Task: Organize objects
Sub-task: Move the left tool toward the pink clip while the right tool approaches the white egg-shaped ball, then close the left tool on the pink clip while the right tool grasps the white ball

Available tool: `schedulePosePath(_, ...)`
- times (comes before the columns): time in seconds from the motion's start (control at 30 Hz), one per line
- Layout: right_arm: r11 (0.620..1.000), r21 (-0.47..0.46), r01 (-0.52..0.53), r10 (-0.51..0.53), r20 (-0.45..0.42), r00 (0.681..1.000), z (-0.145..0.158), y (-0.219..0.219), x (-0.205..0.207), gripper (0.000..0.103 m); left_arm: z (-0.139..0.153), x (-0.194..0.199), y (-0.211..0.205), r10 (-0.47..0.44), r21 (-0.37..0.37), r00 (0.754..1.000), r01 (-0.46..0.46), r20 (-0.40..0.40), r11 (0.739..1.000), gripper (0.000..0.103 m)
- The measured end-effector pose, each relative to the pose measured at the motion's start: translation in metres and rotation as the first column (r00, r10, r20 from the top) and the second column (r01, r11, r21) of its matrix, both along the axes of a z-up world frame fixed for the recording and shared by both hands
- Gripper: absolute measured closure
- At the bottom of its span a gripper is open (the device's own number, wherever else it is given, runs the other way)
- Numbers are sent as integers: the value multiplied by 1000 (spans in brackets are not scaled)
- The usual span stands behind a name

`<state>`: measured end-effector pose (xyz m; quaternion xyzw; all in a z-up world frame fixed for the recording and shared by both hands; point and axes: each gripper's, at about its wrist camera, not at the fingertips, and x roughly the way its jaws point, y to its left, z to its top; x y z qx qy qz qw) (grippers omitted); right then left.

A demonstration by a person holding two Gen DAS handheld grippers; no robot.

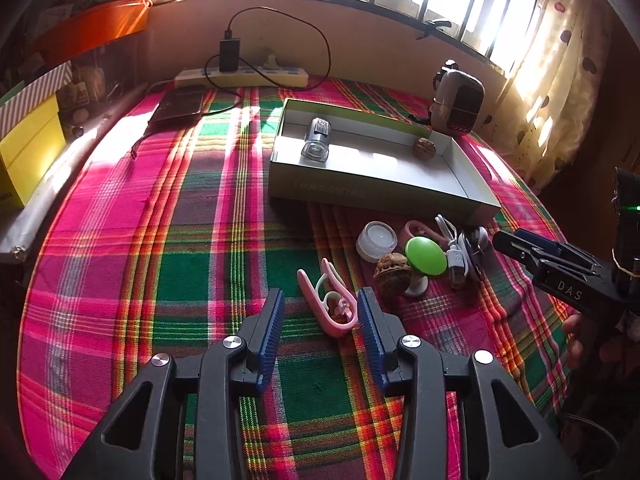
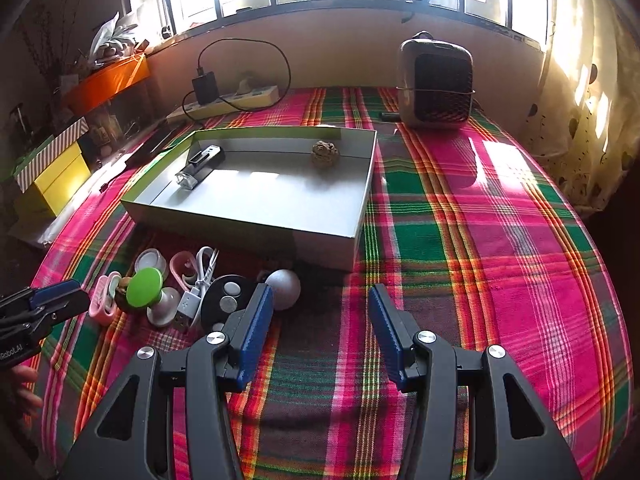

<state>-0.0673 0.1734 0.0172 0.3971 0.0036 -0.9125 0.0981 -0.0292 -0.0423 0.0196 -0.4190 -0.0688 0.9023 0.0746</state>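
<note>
The left hand-held gripper (image 1: 321,304) is spread wide and holds nothing. It hangs over the plaid cloth (image 1: 180,240) on the worktop, and the pink clip (image 1: 329,307) lies just in front of it, between the two blue pads (image 1: 272,332).

The right hand-held gripper (image 2: 321,300) is spread wide too, with nothing in it. It hangs over the cloth, near the front of the grey box (image 2: 256,208).

The box sits open, far from both grippers. Inside it lie a small flashlight (image 2: 199,166) on the left and a brown walnut (image 2: 325,153) on the right.

The other small things sit in a bunch on the cloth, just in front of the box. There is a white jar lid (image 1: 377,240), a second walnut (image 1: 392,276), a green knob on a white foot (image 1: 425,258), a white USB cable (image 1: 456,256), another pink clip (image 2: 182,266), a black round thing with silver dots (image 2: 226,300) and a white ball (image 2: 284,286).

A small heater (image 2: 436,84) stands far back on the right, and a power strip (image 1: 244,76) lies by the wall.
</note>
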Motion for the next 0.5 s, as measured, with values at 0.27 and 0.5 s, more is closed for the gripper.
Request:
schedulePosePath(0.27,1000,14,-28,27,21,999,-7,-11,-9,52,-5,-1,8,-9,-22,1000,9,19,1000,67)
schedulePosePath(0.5,999,34,-30,29,42,999,-13,-16,-20,52,-12,-6,12,-13,-33,999,14,45,999,67)
